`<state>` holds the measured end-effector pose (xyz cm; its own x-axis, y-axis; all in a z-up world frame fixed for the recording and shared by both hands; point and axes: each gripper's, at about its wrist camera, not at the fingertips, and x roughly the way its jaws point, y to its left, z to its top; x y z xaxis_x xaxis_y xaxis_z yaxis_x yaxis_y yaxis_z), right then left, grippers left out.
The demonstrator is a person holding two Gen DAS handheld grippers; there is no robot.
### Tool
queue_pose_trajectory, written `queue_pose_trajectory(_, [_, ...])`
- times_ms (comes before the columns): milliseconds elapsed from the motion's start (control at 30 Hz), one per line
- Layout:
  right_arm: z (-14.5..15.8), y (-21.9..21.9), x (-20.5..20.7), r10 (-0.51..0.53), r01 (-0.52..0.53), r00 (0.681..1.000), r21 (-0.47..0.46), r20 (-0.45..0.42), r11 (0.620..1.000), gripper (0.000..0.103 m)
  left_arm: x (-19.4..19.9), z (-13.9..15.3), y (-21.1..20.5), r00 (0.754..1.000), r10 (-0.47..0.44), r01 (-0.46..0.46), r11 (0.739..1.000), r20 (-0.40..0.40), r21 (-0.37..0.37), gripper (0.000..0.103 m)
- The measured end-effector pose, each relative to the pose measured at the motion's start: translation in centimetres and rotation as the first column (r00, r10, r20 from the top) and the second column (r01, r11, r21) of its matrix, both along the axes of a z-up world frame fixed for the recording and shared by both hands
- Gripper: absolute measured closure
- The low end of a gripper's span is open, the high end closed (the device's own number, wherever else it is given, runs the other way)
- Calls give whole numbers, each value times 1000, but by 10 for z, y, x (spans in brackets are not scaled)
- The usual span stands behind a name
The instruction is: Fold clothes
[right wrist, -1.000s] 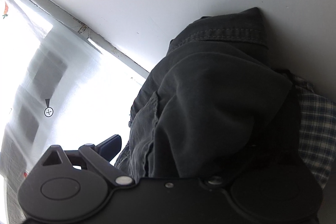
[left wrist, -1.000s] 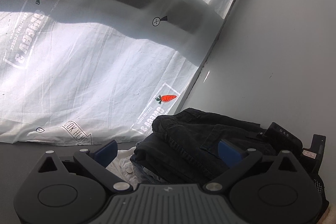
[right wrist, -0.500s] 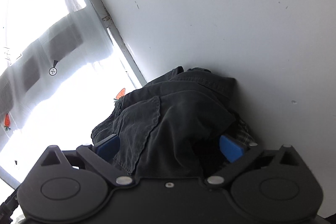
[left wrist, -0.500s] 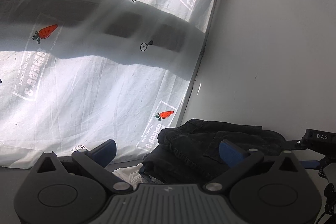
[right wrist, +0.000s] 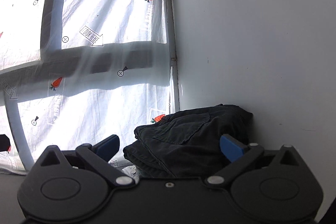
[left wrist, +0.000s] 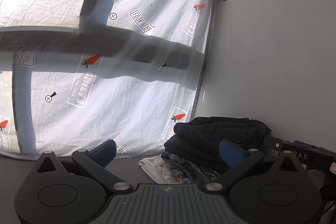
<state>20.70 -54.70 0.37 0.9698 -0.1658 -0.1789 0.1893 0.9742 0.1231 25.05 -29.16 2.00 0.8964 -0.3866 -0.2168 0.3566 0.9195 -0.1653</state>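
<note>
Filling most of what I see from both wrists is a white curtain (left wrist: 117, 98) printed with carrots and "look here" arrows (the lettering reads mirrored), backlit, with the dark bars of a window frame (right wrist: 52, 14) showing through it. To the right of it stands a plain white wall (left wrist: 273, 56), marked by one small dark speck high up. Below lies a grey tabletop (left wrist: 130, 169), mostly hidden behind my own black bodies.

Sitting on that tabletop, pushed into the corner where curtain meets wall, is the pile of clothes (left wrist: 210, 140): a dark, near-black garment (right wrist: 189, 133) with a sewn patch pocket lies folded on top, bluish denim under it, and a pale garment with buttons (left wrist: 155, 167) pokes out at the bottom left.

My left gripper (left wrist: 168, 152) has its jaws spread wide, holding nothing, the pile behind the right-hand blue pad. My right gripper (right wrist: 170, 146) likewise stands wide and empty, with the dark garment between its pads in view; I cannot tell whether they touch it. A black device (left wrist: 302, 155) lettered "DAS" juts in just right of the pile.
</note>
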Motion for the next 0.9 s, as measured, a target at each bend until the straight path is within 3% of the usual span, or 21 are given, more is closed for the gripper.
queue_pose_trajectory(67, [-1,16,-9,43,-42,999,46,-19,998,0,-22,3,22,1000,11,-11,1000,0,-2,0])
queue_pose_trajectory(233, [-6,78,-34,149,-154,985,-46,-89,987,0,-68,5,83,994,96,-97,995,-54,-28,0])
queue_pose_trajectory(333, [-9,118,-56,217,-222,969,-39,-115,974,0,-97,0,122,983,157,-159,987,-99,-13,0])
queue_pose_trajectory(533, [-15,194,-109,334,-338,924,8,-185,941,0,-165,-12,180,948,277,-273,961,-156,42,0])
queue_pose_trajectory(700, [-23,243,-149,417,-422,870,42,-263,906,0,-221,-22,222,925,325,-325,945,-197,29,0])
queue_pose_trajectory(900, [-34,291,-179,456,-464,830,57,-320,884,0,-262,-29,263,897,374,-379,925,-235,28,0])
